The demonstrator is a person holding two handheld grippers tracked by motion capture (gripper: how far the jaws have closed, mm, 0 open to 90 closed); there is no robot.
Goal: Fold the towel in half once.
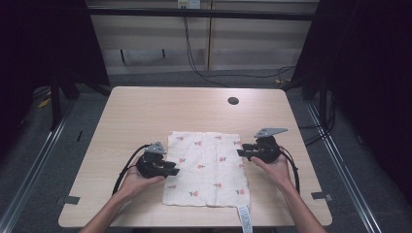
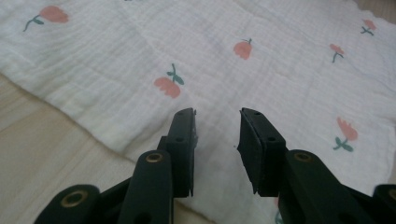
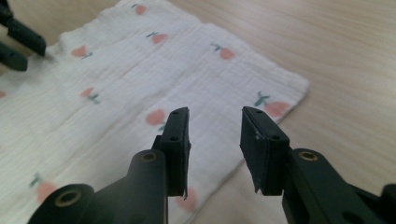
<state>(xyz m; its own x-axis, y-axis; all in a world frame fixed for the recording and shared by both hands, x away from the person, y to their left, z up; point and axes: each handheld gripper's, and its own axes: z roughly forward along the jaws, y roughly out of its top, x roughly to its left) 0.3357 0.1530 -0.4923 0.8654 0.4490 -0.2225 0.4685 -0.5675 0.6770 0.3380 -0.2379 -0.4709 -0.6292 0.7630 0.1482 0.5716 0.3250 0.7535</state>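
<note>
A white cloth (image 1: 206,167) printed with small red flowers lies flat on the wooden table (image 1: 194,111), near its front edge. My left gripper (image 1: 174,170) rests at the cloth's left edge, pointing right. In the left gripper view its jaws (image 2: 217,116) stand open just above the cloth (image 2: 261,70), nothing pinched. My right gripper (image 1: 241,149) is at the cloth's right edge, pointing left. Its jaws (image 3: 215,114) stand open over the cloth's edge (image 3: 140,84), holding nothing. The left gripper's jaw tips (image 3: 18,44) show across the cloth in the right gripper view.
A white printed label strip (image 1: 244,218) hangs from the cloth's front edge over the table's rim. A round cable hole (image 1: 233,101) sits at the back right. Bare wood lies behind the cloth. Grey tape marks (image 1: 71,199) sit near the front corners.
</note>
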